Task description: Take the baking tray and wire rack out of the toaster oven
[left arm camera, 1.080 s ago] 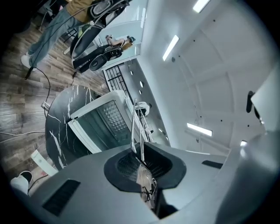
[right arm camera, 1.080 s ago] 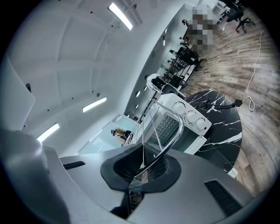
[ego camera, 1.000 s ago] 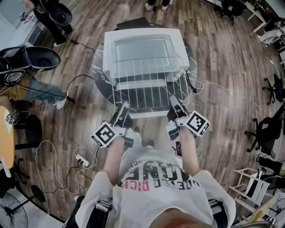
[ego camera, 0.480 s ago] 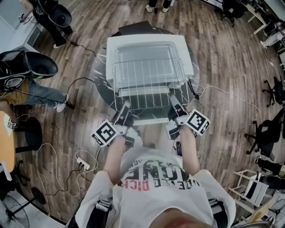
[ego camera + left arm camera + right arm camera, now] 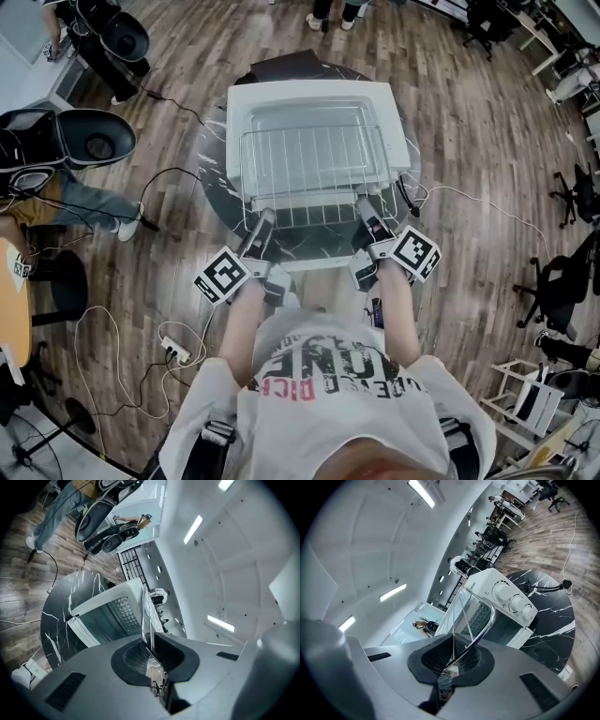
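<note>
**Head view: wire rack held over the toaster oven by both grippers**

Looks steeply down on a white toaster oven (image 5: 236, 112) standing on a round black marble tabletop (image 5: 211, 164). Shows the wire rack (image 5: 314, 164) out of the oven and spread roughly level above its roof. Shows it pinched along the near edge by the left gripper (image 5: 263, 223) and the right gripper (image 5: 366, 214), one toward each corner. Confirms from both gripper views that the fingers (image 5: 433, 658) are clenched hard on a thin wire of the rack's rim. Shows what appears to be the baking tray (image 5: 309, 114) lying on the oven roof under the rack, so both seem clear of the cavity.

Possible trouble from here:
- Gripping only one edge leaves the whole rack hanging out in front, so the far side could sag and knock the tray or scrape the roof.
- Pinching smooth, round wire between flat pads invites slipping or swivelling, more so if one hand dips or leads the other.
- Letting go too early could drop the rack onto the open door (image 5: 305, 246) below.

Hard to make out:
- Cannot tell whether the rack rests on the tray or hangs just above it.
- Cannot see the oven's inside from overhead.
- Loses the near rim of the tabletop behind the person's arms and chest.
- Gives mostly ceiling and gripper housing in both gripper views, with the rack's far end cut short.
</note>
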